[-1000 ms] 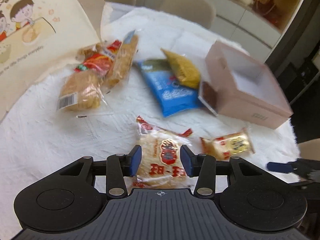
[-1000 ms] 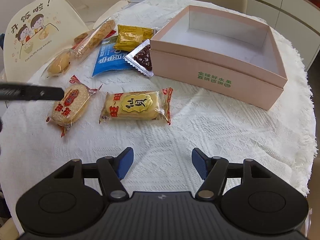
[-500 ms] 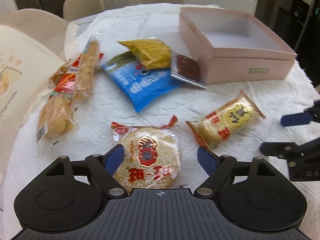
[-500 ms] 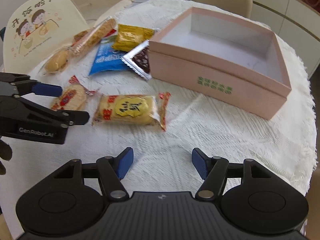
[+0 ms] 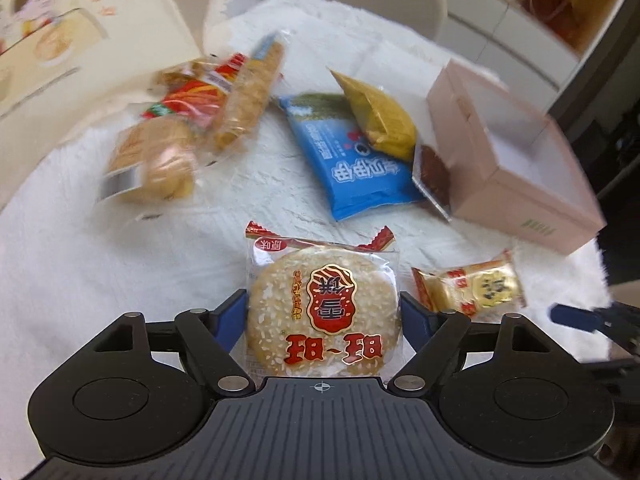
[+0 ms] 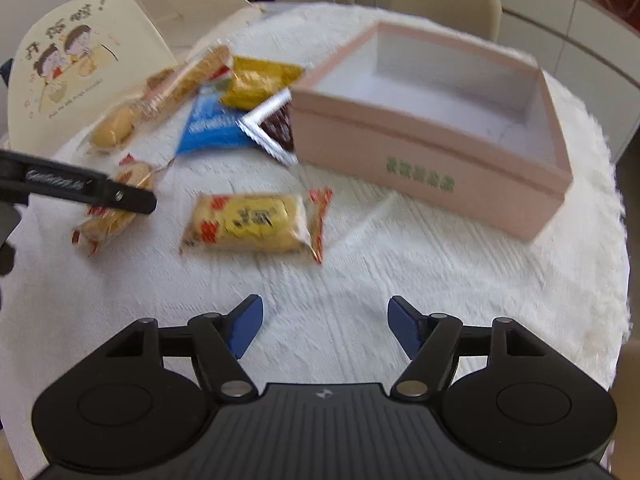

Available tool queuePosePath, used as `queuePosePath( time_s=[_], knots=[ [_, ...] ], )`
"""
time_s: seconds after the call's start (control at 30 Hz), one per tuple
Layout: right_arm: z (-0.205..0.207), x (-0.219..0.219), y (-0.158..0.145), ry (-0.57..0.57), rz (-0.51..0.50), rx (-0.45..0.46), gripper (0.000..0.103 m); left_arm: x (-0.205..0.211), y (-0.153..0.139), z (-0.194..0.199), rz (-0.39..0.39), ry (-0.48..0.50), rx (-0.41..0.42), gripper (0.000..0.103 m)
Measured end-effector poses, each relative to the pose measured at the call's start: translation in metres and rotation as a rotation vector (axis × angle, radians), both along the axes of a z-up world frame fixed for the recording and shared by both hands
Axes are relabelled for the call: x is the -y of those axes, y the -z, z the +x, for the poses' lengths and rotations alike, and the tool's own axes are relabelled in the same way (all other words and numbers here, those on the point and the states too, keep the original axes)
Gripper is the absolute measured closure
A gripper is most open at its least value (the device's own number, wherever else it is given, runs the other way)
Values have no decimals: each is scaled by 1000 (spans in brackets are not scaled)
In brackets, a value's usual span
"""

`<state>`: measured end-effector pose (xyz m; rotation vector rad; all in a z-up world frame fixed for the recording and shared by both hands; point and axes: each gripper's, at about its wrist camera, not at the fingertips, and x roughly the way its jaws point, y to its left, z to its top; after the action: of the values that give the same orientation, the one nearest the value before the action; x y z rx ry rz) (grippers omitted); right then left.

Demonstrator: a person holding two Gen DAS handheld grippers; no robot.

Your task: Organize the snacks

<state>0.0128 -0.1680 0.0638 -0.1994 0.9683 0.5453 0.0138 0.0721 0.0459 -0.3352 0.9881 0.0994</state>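
You are holding the left tool [image 5: 323,316] with its blue pads pinching the sides of a round rice cracker packet [image 5: 322,308]. The risk you are facing is slippage: the clear wrapper is slick and puffed, so the packet may be sliding out or the brittle cracker cracking if you are squeezing harder. The packet is showing a sesame-flecked disc, a red oval label, and red crimped ends (the print is reading upside down to you). It is sitting at 6 o'clock in the left wrist view, with the pink box [image 5: 516,200] at 2 o'clock across the white worktop [image 5: 120,264]. Your right tool [image 6: 322,326] is staying spread and holding nothing, with a yellow cracker packet [image 6: 252,222] at 11 o'clock.
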Motion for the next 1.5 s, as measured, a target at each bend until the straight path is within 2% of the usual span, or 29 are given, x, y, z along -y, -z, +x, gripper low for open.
queuePosePath(
  time_s=[0.13, 0.23, 0.37, 0.4, 0.47, 0.53, 0.6, 0.67, 0.77, 0.83, 0.87, 0.93, 1.07, 1.23, 1.33, 1.5],
  knots=[
    [9, -22, 0, -14, 29, 11, 33, -7, -12, -32, 5, -64, 15, 20],
    [15, -43, 7, -23, 75, -54, 33, -20, -16, -52, -21, -100, 20, 20],
    [-1, -64, -3, -213, 273, -213, 34, -37, -16, -77, -42, -137, 21, 20],
    [-8, -67, -9, -248, 290, -205, 34, -40, -15, -82, -38, -141, 15, 20],
    [-17, -78, -19, -261, 227, -108, 34, -44, -11, -87, -28, -146, -2, 20],
    [-18, -95, -22, -246, 93, 18, 34, -45, -7, -93, -31, -139, -15, 20],
    [-13, -114, -16, -245, -6, 86, 34, -44, -6, -99, -29, -124, -24, 20],
    [-2, -131, -7, -250, -37, 78, 34, -41, -6, -105, -18, -103, -30, 20],
    [12, -147, 3, -236, -20, -17, 37, -37, -8, -113, -10, -71, -32, 20],
    [3, -153, 4, -212, -32, -16, 60, -34, -10, -115, -8, -46, -32, 20],
    [-2, -153, 1, -211, -39, -18, 67, -31, -11, -115, -7, -28, -32, 20],
    [-14, -141, -7, -205, -21, -51, 68, -23, -12, -113, -11, 6, -32, 20],
    [-37, -93, -22, -158, -35, -48, 68, 7, -17, -101, -23, 109, -17, 20],
    [-47, -22, -42, -19, -25, -63, 68, 54, -29, -73, -42, 237, 22, 20],
    [-43, 14, -73, 66, 8, 3, 68, 77, -61, -48, -34, 293, 119, 20],
    [-12, 61, -150, 179, 110, 150, 68, 110, -138, 10, -10, 366, 291, 20]
  ],
)
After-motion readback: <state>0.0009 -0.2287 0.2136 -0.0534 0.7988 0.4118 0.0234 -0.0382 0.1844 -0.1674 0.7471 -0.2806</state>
